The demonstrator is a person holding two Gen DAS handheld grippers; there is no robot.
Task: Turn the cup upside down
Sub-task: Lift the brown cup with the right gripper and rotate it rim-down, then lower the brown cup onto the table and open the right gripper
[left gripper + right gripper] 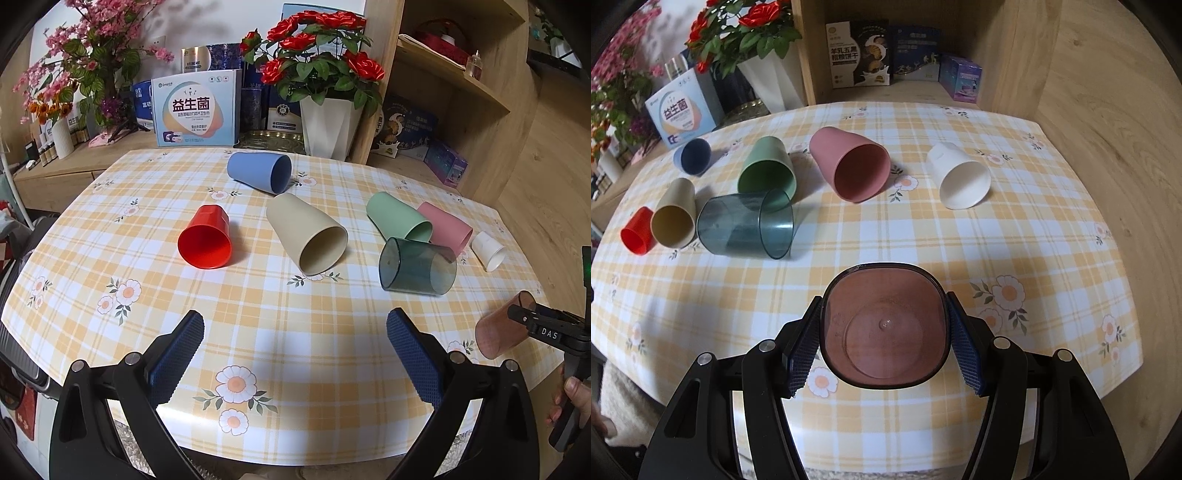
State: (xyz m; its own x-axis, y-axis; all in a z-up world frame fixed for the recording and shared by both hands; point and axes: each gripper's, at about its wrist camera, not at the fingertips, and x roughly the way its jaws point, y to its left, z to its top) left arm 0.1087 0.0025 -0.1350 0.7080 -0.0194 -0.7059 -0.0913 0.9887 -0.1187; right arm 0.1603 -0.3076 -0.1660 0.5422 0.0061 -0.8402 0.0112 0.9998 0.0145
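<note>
My right gripper [884,339] is shut on a translucent brown cup [884,328], its blue pads [803,347] pressed on both sides; I look at the cup's bottom from behind, mouth pointing away. The left wrist view shows this cup [498,332] lying sideways at the table's right edge in the right gripper [532,325]. My left gripper [295,354] is open and empty above the table's near edge. Several cups lie on their sides: red [205,238], beige [308,234], blue [258,171], green [399,216], pink [445,227], white [487,251], clear dark teal [417,267].
The table [295,325] has a yellow plaid floral cloth. Behind it stand a white pot of red roses [325,122], boxes [195,109], pink flowers and a wooden shelf unit [454,92]. A wooden wall [1108,110] is on the right.
</note>
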